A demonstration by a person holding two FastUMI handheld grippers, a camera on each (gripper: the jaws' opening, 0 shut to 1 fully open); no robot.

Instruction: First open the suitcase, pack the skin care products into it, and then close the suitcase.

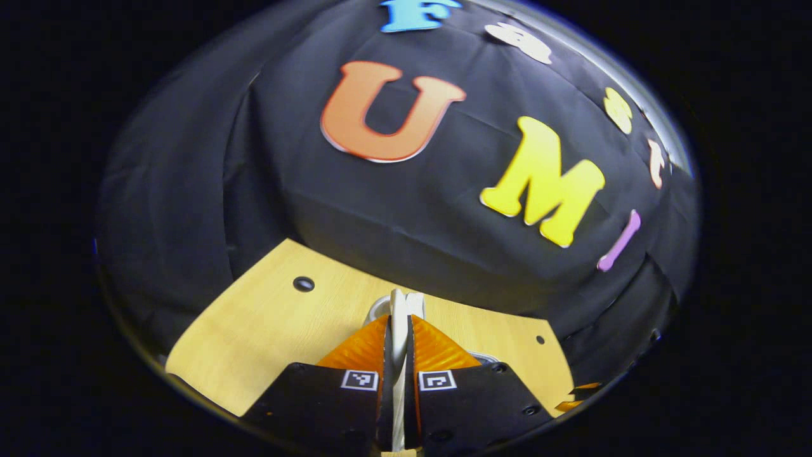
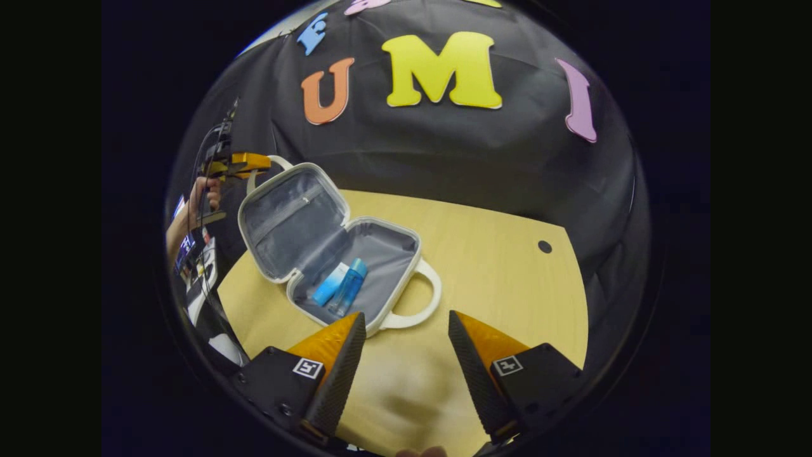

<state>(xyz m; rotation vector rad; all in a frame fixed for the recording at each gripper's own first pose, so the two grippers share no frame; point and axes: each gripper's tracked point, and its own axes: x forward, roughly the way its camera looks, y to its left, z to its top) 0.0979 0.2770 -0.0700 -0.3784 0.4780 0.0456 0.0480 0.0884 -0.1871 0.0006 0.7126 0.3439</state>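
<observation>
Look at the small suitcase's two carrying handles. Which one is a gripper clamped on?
The handle on the raised lid, pinched by the left gripper. The other handle, on the base lying on the table, hangs free near the open right gripper.

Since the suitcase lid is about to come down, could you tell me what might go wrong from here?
1. The left tongs are shut on the lid handle, a thin edge-on grip; it may slip out, so the lid drops.
2. The two blue skin care bottles lie loose near the front rim of the suitcase base; they could roll and get pinched in closing.
3. The right tongs hang open, not steadying the base, so it might slide on the table.
</observation>
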